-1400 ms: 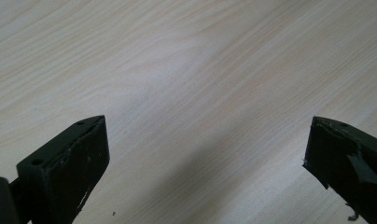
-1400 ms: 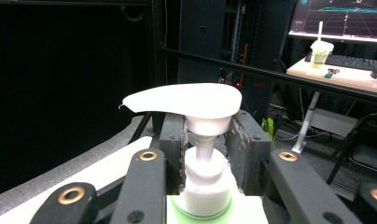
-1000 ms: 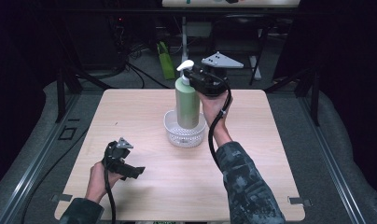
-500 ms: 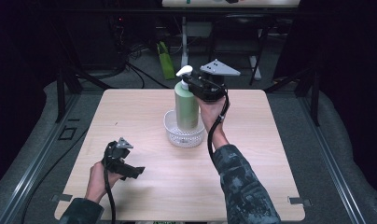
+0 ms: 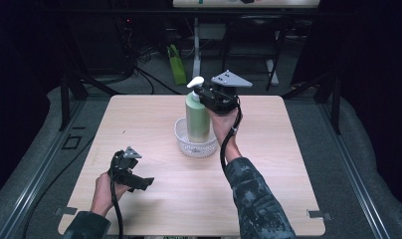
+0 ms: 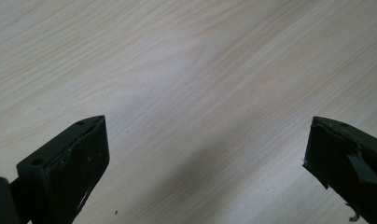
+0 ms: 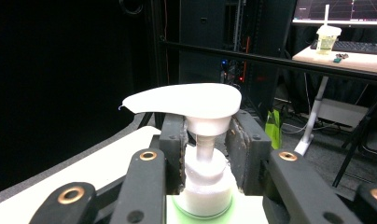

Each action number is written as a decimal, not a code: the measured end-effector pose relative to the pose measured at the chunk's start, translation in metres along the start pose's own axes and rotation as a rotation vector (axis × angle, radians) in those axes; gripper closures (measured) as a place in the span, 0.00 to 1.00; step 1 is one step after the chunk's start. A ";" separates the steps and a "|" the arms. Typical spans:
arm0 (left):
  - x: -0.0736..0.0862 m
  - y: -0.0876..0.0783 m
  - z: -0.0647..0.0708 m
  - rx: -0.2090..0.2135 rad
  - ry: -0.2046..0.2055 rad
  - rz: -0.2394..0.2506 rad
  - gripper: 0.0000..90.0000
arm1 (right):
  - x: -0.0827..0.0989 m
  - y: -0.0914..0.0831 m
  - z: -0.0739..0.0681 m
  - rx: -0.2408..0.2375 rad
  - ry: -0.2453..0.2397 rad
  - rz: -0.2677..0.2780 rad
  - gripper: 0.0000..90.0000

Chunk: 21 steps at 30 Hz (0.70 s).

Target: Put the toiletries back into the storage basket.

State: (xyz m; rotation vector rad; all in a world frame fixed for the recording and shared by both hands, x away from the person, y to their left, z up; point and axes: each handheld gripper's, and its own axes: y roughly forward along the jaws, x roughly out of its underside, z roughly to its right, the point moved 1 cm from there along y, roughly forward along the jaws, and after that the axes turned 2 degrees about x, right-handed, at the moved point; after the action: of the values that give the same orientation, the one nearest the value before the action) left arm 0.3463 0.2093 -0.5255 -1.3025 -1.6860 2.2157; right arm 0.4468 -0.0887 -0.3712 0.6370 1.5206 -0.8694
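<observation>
Bottle: a green soap bottle (image 5: pixel 197 115) with a white pump head (image 7: pixel 184 100) stands upright in the middle of the tabletop, a little toward the far side.
Bottle base: it sits inside a small white basket (image 5: pixel 185 141); the basket's rim shows around the bottle's lower part on the near and left sides.
Right gripper: the right gripper (image 5: pixel 209 95) is at the bottle's top, coming in from the bottle's right, with the person's right hand (image 5: pixel 226 122) below it and the cable trailing down along the forearm.
Right fingers: in the right gripper view the two black fingers (image 7: pixel 172 140) are clamped on the white neck just under the pump head, one on each side, with the spout lying across above them.
Left gripper: the left gripper (image 5: pixel 137 172) is held low over the near left part of the tabletop, well apart from the bottle and basket.
Left fingers: in the left gripper view the fingers (image 6: pixel 79 158) stand wide apart with nothing but bare wood between them.
Tabletop: pale wood tabletop (image 5: pixel 288 164), with the basket and bottle standing on it.
Background: a green bag (image 5: pixel 175 64) leans on the floor beyond the far edge, beside a white table leg (image 5: pixel 196 47).
</observation>
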 end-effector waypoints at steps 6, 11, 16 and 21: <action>0.000 0.000 0.000 0.000 0.001 -0.001 0.00 | 0.010 0.002 0.000 -0.003 0.001 -0.012 0.76; 0.000 0.000 0.000 -0.003 0.002 -0.001 0.00 | 0.015 0.004 0.002 -0.001 0.003 -0.020 0.76; 0.000 0.000 0.000 -0.003 0.004 -0.001 0.00 | 0.022 0.006 0.002 -0.001 0.001 -0.032 0.76; 0.000 0.000 0.000 -0.003 0.004 -0.002 0.00 | 0.027 0.007 0.002 0.000 0.002 -0.038 0.76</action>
State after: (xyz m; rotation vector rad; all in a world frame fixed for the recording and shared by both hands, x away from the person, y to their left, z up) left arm 0.3463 0.2090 -0.5258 -1.3051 -1.6892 2.2084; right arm 0.4501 -0.0888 -0.3990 0.6106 1.5387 -0.8973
